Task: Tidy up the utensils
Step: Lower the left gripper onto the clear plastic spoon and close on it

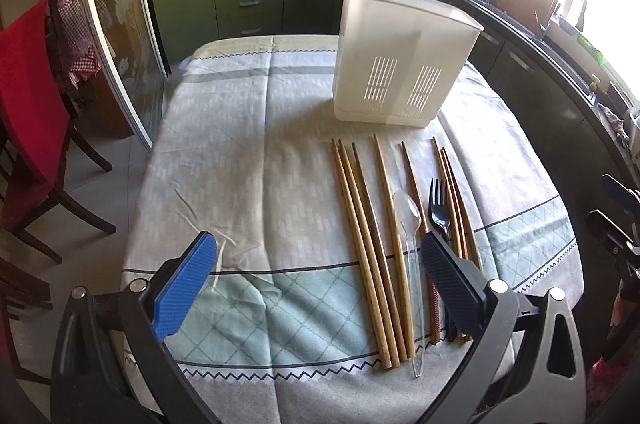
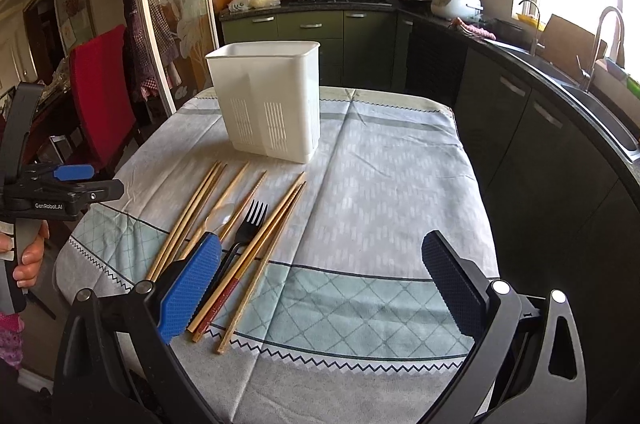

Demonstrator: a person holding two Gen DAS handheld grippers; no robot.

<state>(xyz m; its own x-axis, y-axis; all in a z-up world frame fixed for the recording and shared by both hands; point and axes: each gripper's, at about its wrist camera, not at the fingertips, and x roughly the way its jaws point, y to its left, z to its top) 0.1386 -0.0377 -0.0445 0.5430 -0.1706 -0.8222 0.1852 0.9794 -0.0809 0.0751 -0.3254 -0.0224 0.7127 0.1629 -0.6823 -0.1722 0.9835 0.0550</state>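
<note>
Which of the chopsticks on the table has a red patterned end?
The chopstick lying just right of the black fork: its near end is red and patterned, while the others are plain wood.

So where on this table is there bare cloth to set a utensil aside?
Bare cloth lies left of the wooden chopsticks and right of them toward the counter-side edge. It is crowded by the clear plastic spoon and black plastic fork, before the white slotted holder.

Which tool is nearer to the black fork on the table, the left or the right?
Hard to call, perhaps the right. The black fork lies just beside the right tool's left finger; from the left wrist view it sits just beyond the left tool's right finger. Both are open.
</note>
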